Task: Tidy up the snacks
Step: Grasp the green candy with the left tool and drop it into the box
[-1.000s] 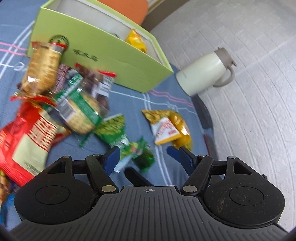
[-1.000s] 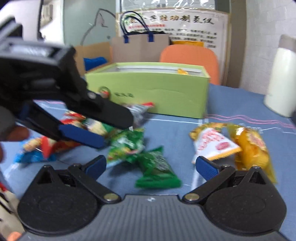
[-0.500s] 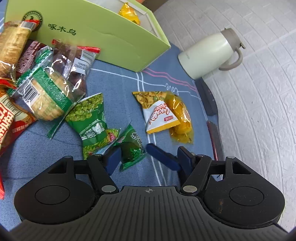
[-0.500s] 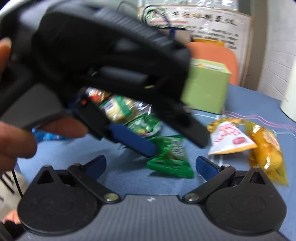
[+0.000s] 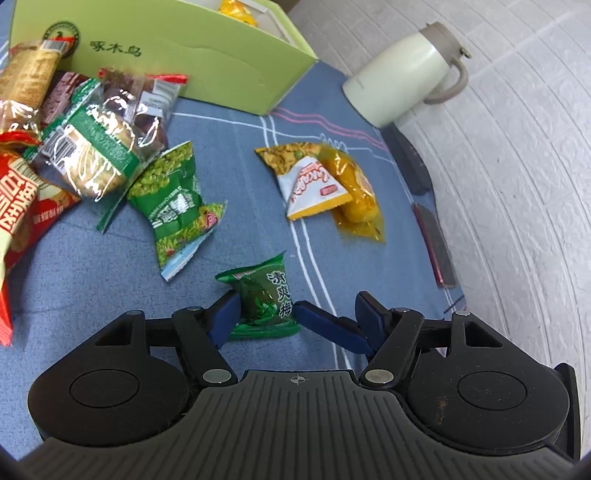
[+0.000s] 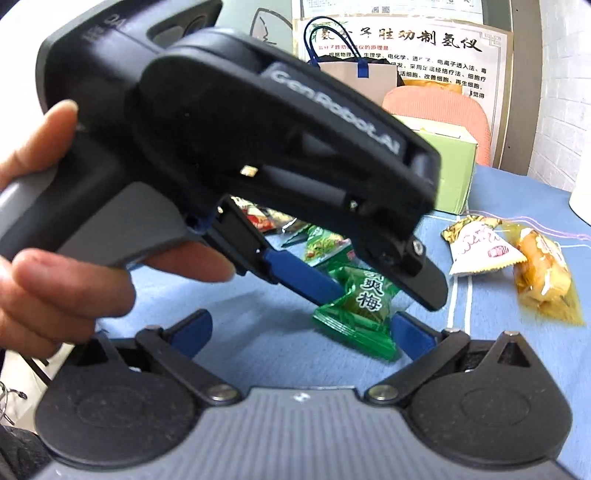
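A small green plum candy packet (image 5: 264,300) lies on the blue tablecloth, also in the right wrist view (image 6: 360,308). My left gripper (image 5: 295,314) is open, its left finger touching the packet. In the right wrist view the left gripper (image 6: 373,291) straddles the packet. My right gripper (image 6: 301,328) is open and empty, just in front of the packet; one of its blue fingers (image 5: 325,326) shows in the left wrist view. A green box (image 5: 192,62) holds a yellow snack (image 5: 236,11).
A pea packet (image 5: 173,199), a white triangular snack (image 5: 314,184) and a yellow packet (image 5: 354,195) lie mid-table. A pile of larger snack bags (image 5: 55,140) lies at left. A cream jug (image 5: 406,74) stands far right. An orange chair (image 6: 439,110) stands behind.
My left gripper has come down and forward so its fingers bracket the green plum packet. The packet now sits apart from the pea packet. The right gripper's view has closed in on it.
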The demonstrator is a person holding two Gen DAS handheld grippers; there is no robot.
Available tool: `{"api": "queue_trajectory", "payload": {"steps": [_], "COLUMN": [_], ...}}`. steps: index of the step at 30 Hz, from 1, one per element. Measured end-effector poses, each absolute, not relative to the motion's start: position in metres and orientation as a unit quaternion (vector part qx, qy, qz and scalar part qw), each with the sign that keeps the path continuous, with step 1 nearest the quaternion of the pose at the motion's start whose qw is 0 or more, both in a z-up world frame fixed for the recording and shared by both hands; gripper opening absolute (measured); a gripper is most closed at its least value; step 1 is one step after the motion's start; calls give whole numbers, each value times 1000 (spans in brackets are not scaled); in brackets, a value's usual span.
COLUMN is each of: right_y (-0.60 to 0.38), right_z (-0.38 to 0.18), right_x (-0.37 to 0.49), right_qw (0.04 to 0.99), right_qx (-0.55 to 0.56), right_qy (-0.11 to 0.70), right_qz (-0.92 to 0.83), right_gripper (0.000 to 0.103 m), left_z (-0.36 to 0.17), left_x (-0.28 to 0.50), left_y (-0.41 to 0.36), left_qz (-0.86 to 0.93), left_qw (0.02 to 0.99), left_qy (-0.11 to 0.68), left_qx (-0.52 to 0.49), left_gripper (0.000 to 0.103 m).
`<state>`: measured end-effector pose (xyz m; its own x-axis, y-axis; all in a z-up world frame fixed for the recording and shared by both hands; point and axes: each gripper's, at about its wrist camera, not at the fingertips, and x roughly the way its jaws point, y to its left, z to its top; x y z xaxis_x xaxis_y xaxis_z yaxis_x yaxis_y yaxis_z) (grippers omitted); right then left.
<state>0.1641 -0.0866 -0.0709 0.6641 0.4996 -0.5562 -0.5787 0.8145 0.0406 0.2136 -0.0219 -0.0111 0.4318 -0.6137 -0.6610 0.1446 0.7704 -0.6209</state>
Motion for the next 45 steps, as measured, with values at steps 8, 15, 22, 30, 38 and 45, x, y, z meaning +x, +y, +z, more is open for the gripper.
{"api": "queue_trajectory", "payload": {"steps": [8, 15, 22, 30, 38, 45], "right_y": [-97, -90, -79, -65, 3, 64], "right_z": [-74, -76, -79, -43, 14, 10], "right_x": [170, 181, 176, 180, 281, 387], "right_qw": [931, 935, 938, 947, 942, 917], "right_qx": [-25, -31, -56, -94, -142, -137], "right_qy": [274, 269, 274, 245, 175, 204], "right_qz": [239, 228, 206, 188, 250, 314], "right_gripper": [102, 100, 55, 50, 52, 53], "left_z": [-7, -9, -22, 5, 79, 82], "left_x": [216, 218, 218, 217, 284, 373], "left_y": [-11, -19, -18, 0, 61, 120], "left_qz": [-225, -227, -231, -256, -210, -123], "left_qw": [811, 816, 810, 819, 875, 896], "left_qy": [475, 473, 482, 445, 354, 347], "left_qx": [-257, -241, -241, -257, -255, -248], "left_gripper": [54, 54, 24, 4, 4, 4]}}
